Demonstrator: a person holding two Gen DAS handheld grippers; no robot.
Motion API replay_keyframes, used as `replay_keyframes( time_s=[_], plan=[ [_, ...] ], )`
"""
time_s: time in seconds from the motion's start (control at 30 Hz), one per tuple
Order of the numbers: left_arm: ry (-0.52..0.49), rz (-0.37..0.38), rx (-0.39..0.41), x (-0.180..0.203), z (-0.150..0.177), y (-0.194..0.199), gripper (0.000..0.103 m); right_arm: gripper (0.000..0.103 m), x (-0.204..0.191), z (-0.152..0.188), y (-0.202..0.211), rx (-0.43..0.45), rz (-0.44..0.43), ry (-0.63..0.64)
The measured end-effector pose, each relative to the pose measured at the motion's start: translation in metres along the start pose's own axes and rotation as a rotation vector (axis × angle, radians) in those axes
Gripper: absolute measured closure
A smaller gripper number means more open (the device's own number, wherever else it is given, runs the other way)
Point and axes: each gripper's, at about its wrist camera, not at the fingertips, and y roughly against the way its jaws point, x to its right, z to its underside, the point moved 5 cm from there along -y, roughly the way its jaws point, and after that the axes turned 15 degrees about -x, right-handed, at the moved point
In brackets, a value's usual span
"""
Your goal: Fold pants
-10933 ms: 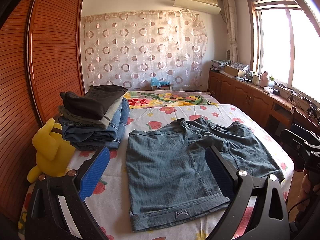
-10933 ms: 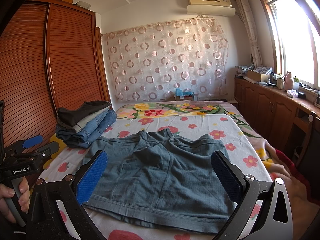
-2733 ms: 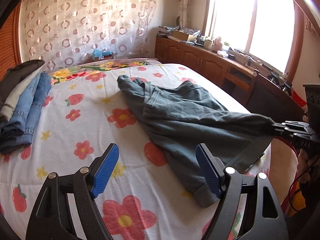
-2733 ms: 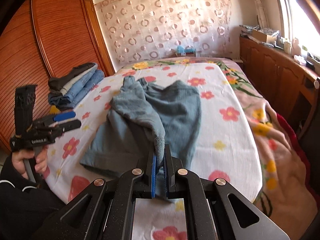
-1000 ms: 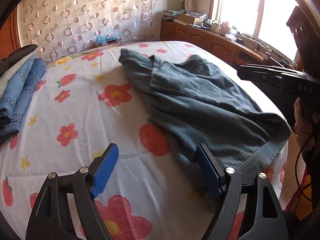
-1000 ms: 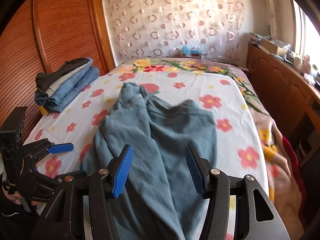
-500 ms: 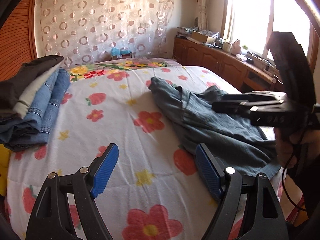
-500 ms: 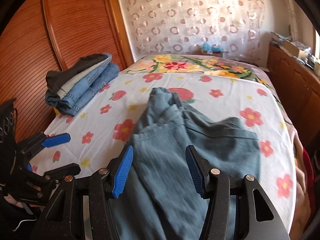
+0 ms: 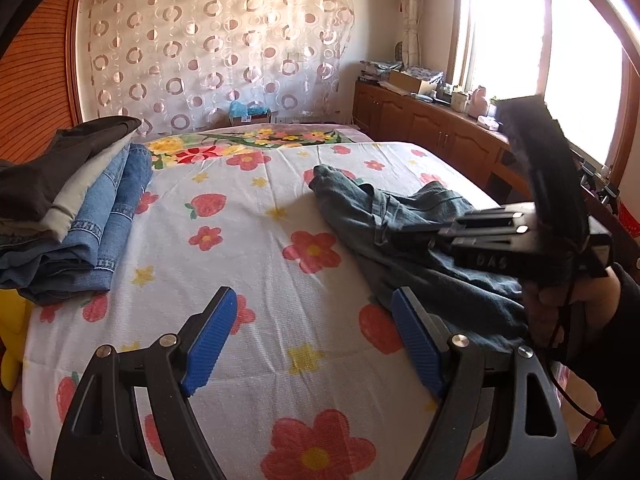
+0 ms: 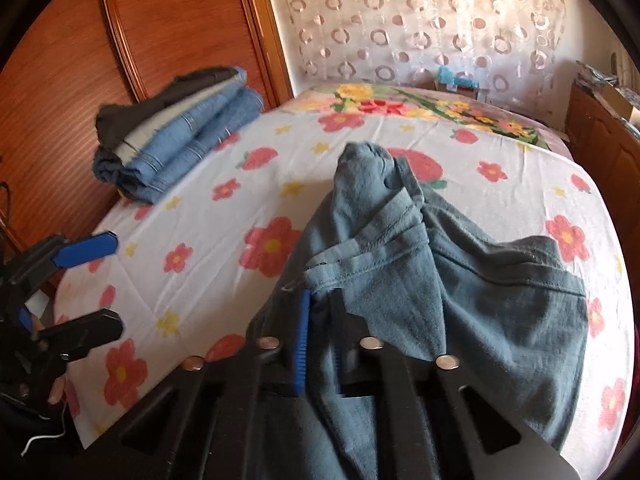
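Observation:
The grey-blue pants (image 9: 404, 224) lie rumpled and folded over on the right half of the flowered bedsheet (image 9: 240, 264). My left gripper (image 9: 316, 340) is open and empty, above bare sheet just left of the pants' near edge. My right gripper (image 10: 320, 340) is shut on a fold of the pants (image 10: 460, 280) near their hem; the cloth drapes over its right finger. The right gripper also shows in the left wrist view (image 9: 516, 240), over the pants. The left gripper shows in the right wrist view (image 10: 84, 288), at the bed's left edge.
A stack of folded jeans and dark trousers (image 9: 68, 208) sits at the bed's left side, also in the right wrist view (image 10: 176, 128). A yellow plush toy (image 9: 10, 320) lies beside it. A wooden wardrobe (image 10: 140, 40) is left, low cabinets (image 9: 440, 132) right.
My right gripper was open over the pants half a second ago; now it has dropped and closed on a fold of them. My left gripper has stayed open and shifted slightly left.

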Motion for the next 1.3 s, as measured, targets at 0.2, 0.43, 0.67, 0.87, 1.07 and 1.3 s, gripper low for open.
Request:
replay_keyframes(
  time_s=[0.2,0.43,0.67,0.87,1.07,1.3],
  plan=[
    [-0.011,-0.003,0.002,0.004,0.0,0.001,0.023,0.1,0.019,0.004,0.038,0.119,0.011,-0.051],
    [-0.043,-0.021,0.019,0.016,-0.013,-0.004,0.023,0.1,0.065,0.011,0.061,0.143,0.094,-0.111],
    [-0.097,0.024,0.012,0.037,-0.035,-0.016,0.023,0.1,0.101,0.015,0.056,0.131,0.129,-0.187],
    [-0.166,0.045,-0.02,0.059,-0.049,-0.037,0.023,0.1,0.109,0.011,0.053,0.15,0.165,-0.23],
    [-0.216,0.049,-0.071,0.077,-0.053,-0.06,0.023,0.1,0.118,0.011,0.055,0.17,0.173,-0.271],
    [-0.253,0.058,-0.138,0.091,-0.056,-0.083,0.023,0.08,0.112,0.016,0.047,0.152,0.113,-0.269]
  ],
)
